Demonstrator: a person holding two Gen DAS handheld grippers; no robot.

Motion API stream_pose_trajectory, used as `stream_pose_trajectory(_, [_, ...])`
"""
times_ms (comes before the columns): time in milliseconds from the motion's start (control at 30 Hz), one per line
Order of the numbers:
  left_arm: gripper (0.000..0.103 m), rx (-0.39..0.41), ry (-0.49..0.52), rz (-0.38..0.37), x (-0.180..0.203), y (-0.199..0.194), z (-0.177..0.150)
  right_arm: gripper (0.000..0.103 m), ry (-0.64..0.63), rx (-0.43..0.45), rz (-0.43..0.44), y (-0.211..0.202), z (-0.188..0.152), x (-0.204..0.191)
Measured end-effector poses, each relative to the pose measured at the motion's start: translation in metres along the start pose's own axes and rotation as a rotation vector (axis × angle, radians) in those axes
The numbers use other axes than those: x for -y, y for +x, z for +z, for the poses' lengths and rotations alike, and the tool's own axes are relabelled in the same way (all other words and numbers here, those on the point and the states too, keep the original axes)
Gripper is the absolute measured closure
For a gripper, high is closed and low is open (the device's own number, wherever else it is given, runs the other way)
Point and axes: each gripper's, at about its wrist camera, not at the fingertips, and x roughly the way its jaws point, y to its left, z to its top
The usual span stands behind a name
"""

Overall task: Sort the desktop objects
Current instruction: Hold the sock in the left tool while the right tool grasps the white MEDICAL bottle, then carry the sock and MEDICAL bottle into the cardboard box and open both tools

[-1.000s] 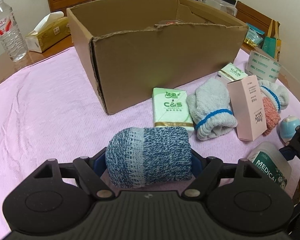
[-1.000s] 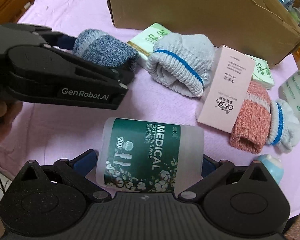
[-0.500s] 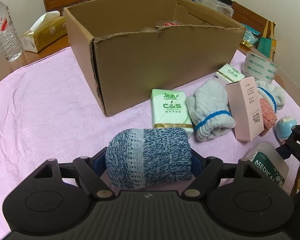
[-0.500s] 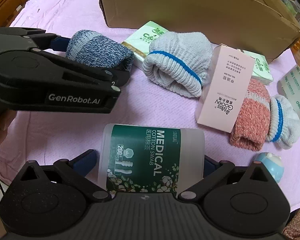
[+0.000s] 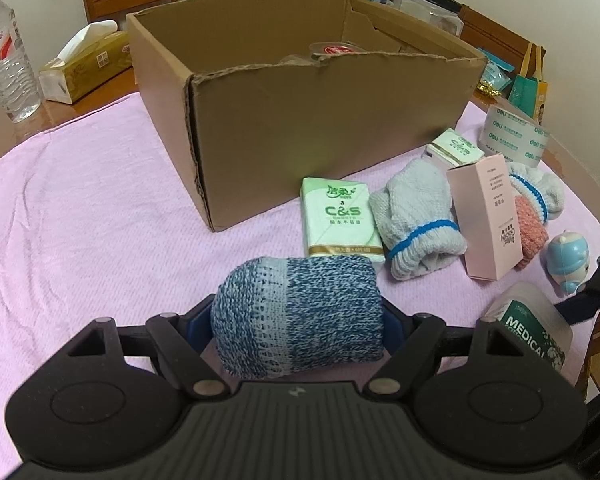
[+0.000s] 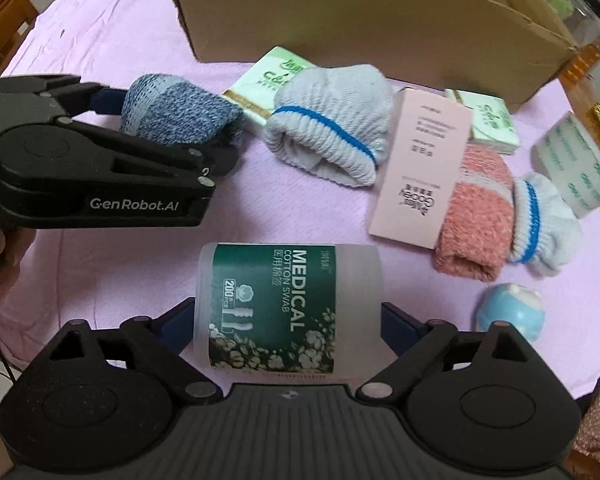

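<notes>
Now both grippers steeply downward — left gripper [image 5: 298,320] round the blue sock [image 5: 298,318].

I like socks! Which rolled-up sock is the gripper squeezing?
The speckled blue sock, pressed between the left gripper's pads. The grey sock with a blue stripe and the pink sock lie free on the cloth.

Around the one cardboard box [image 5: 300,120] I count three rolled socks: blue [image 5: 298,320], grey-white [image 5: 416,220], pink [image 6: 476,216]. Two tissue packs [image 5: 338,216] [image 5: 456,146] lie just beside it, one pink carton [image 5: 488,216], one swab tub [image 6: 288,308], one toy [image 5: 568,256].
</notes>
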Motion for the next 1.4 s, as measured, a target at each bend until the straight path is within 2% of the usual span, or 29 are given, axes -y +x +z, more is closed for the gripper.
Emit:
stream_pose_trajectory(100, [0.026, 0.003, 0.003, -0.005, 0.0, -0.001, 0.0, 0.016, 0.005, -0.005, 0.007, -0.004, 0.001, -0.001])
stream_pose_trajectory(233, [0.029, 0.01, 0.004, -0.025, -0.002, -0.004, 0.002, 0.017, 0.003, -0.004, 0.005, -0.006, 0.001, -0.001])
stream_pose_trajectory(400, [0.035, 0.006, 0.004, -0.062, -0.008, -0.012, 0.005, 0.017, 0.013, 0.006, 0.041, -0.015, 0.002, 0.005])
stream_pose_trajectory(500, [0.035, 0.005, 0.007, -0.069, -0.01, -0.018, 0.008, 0.017, -0.005, 0.018, 0.04, -0.024, 0.003, 0.006])
stream_pose_trajectory(533, [0.035, 0.006, 0.011, -0.07, -0.01, -0.021, 0.009, 0.017, -0.011, 0.022, 0.043, -0.026, 0.014, 0.007])
stream_pose_trajectory(633, [0.035, 0.011, 0.023, -0.069, -0.01, -0.032, 0.014, 0.017, -0.032, 0.041, 0.061, -0.038, 0.01, 0.006])
stream_pose_trajectory(800, [0.035, 0.013, 0.02, -0.071, -0.008, -0.051, 0.024, 0.017, -0.08, 0.065, 0.094, -0.06, 0.019, 0.031])
stream_pose_trajectory(833, [0.035, 0.013, 0.021, -0.072, -0.006, -0.055, 0.026, 0.017, -0.083, 0.071, 0.094, -0.057, 0.024, 0.024])
stream_pose_trajectory(1100, [0.035, 0.053, 0.032, -0.085, 0.011, -0.085, 0.055, 0.017, -0.121, 0.137, 0.125, -0.073, 0.055, 0.048])
stream_pose_trajectory(1300, [0.035, 0.084, 0.026, -0.065, 0.021, -0.089, 0.083, 0.017, -0.141, 0.192, 0.141, -0.089, 0.074, 0.069])
stream_pose_trajectory(1333, [0.035, 0.087, 0.024, -0.062, 0.022, -0.089, 0.088, 0.017, -0.102, 0.204, 0.132, -0.091, 0.077, 0.072])
stream_pose_trajectory(1400, [0.035, 0.092, 0.023, -0.061, 0.022, -0.088, 0.097, 0.017, -0.108, 0.219, 0.133, -0.094, 0.084, 0.079])
